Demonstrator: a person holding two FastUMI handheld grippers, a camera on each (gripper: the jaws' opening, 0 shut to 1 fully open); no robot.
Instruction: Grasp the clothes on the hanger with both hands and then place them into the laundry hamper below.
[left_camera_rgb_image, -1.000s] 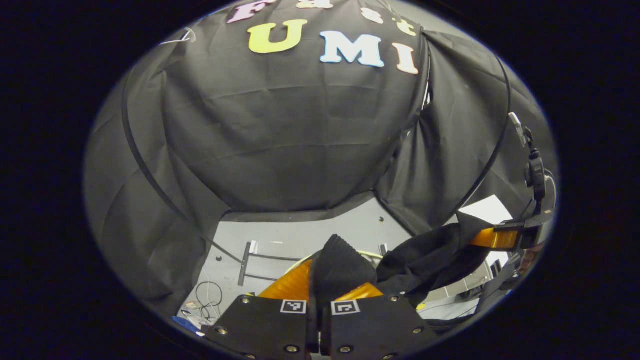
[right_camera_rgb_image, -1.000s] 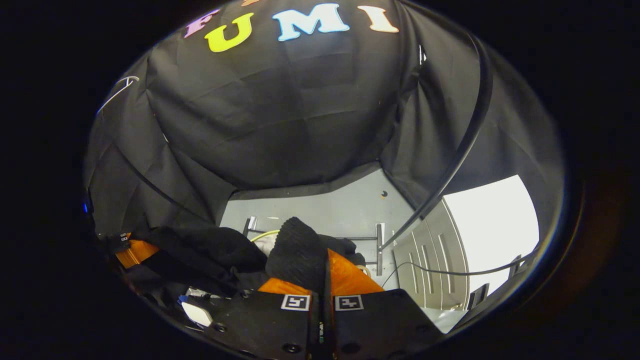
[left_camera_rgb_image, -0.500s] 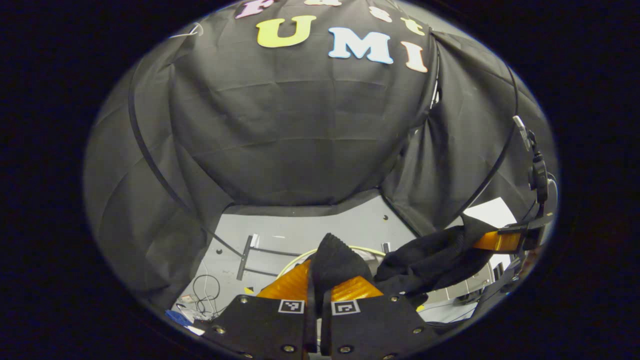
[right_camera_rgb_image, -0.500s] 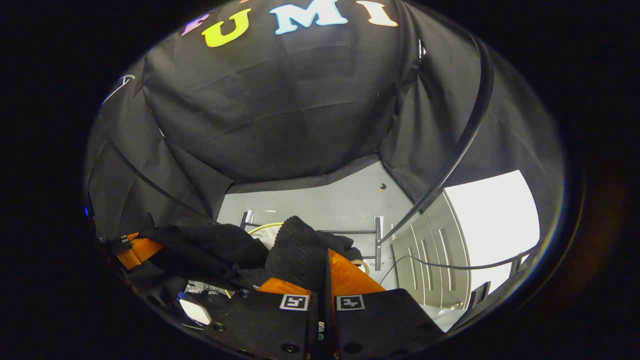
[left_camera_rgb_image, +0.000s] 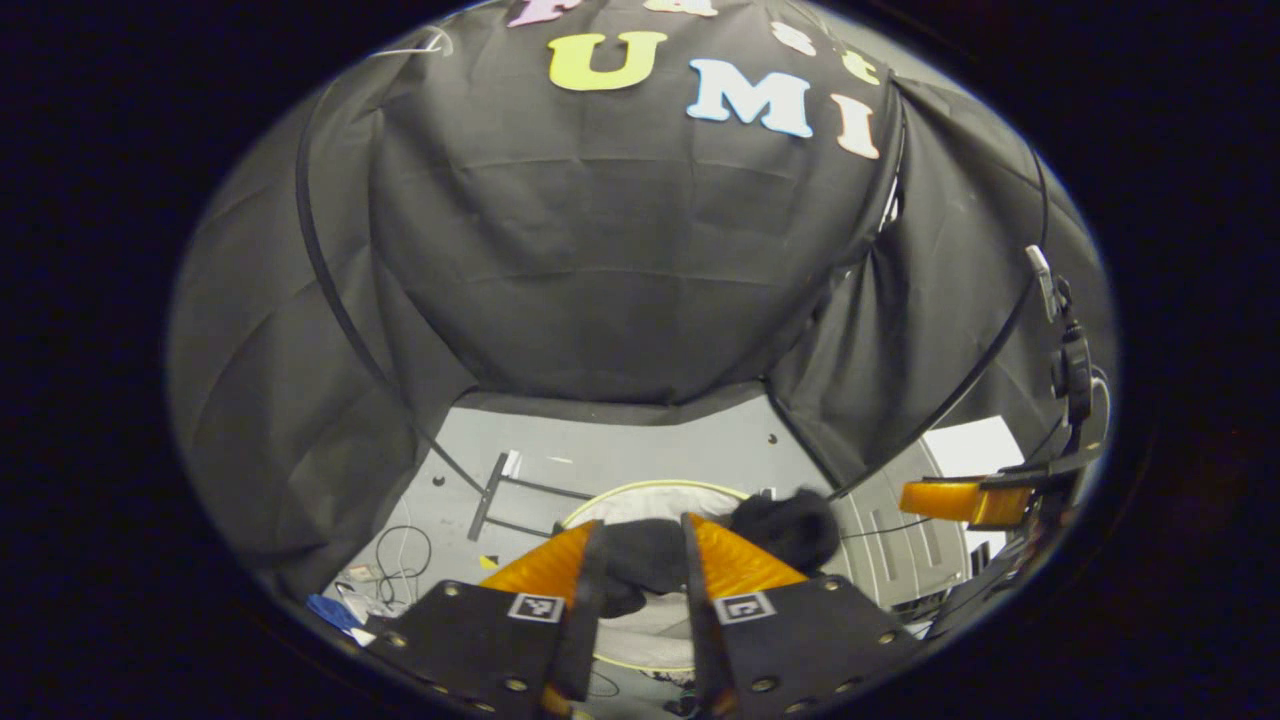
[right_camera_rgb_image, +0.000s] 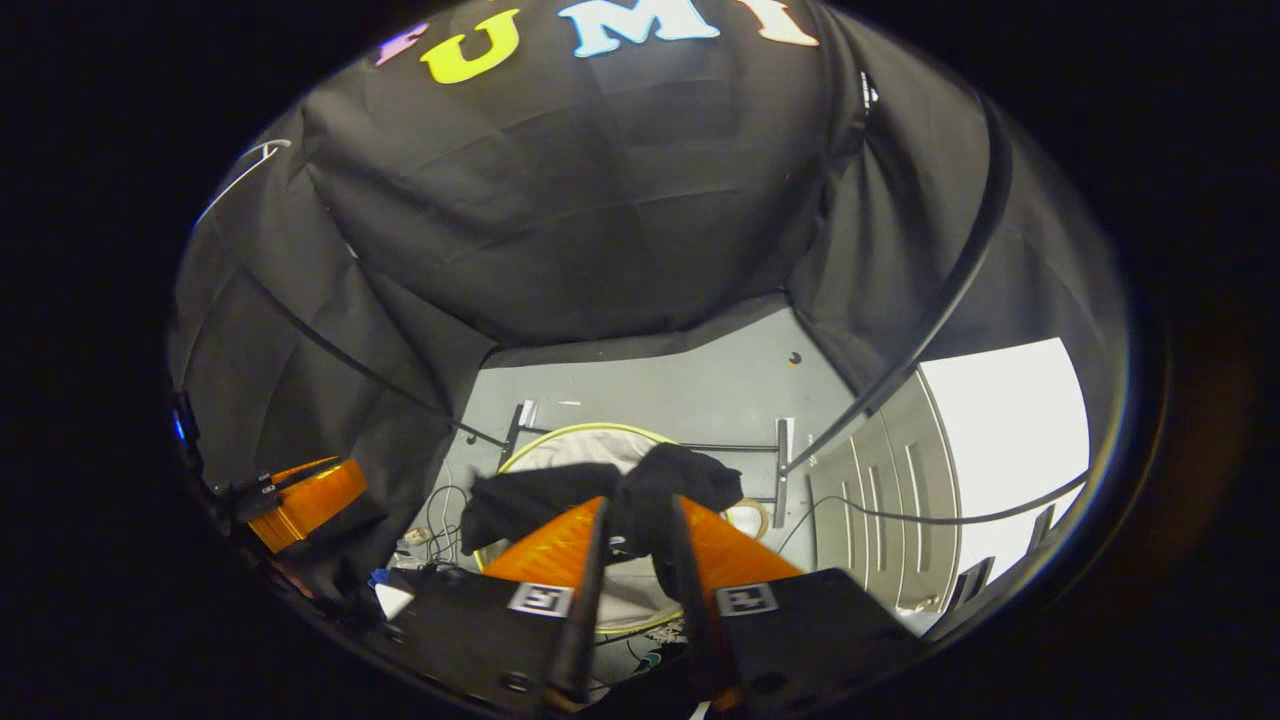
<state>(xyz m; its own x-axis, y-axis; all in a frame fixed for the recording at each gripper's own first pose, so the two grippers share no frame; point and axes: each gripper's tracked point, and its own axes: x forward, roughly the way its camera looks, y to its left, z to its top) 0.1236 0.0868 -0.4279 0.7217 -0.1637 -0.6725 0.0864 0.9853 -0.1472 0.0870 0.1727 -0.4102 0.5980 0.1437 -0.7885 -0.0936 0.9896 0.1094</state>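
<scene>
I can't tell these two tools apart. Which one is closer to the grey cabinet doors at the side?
Right. The right gripper hangs above the hamper with the grey cabinet doors just beside it; the left gripper is on its far side, farther off.

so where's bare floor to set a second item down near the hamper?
Free: grey floor between the hamper rim and the booth wall's hem, up to the black rack bar. Crowded: left of the hamper, loose cables and scraps; right, the grey cabinet. Black clothes drape over the hamper mouth, under both open grippers.
</scene>
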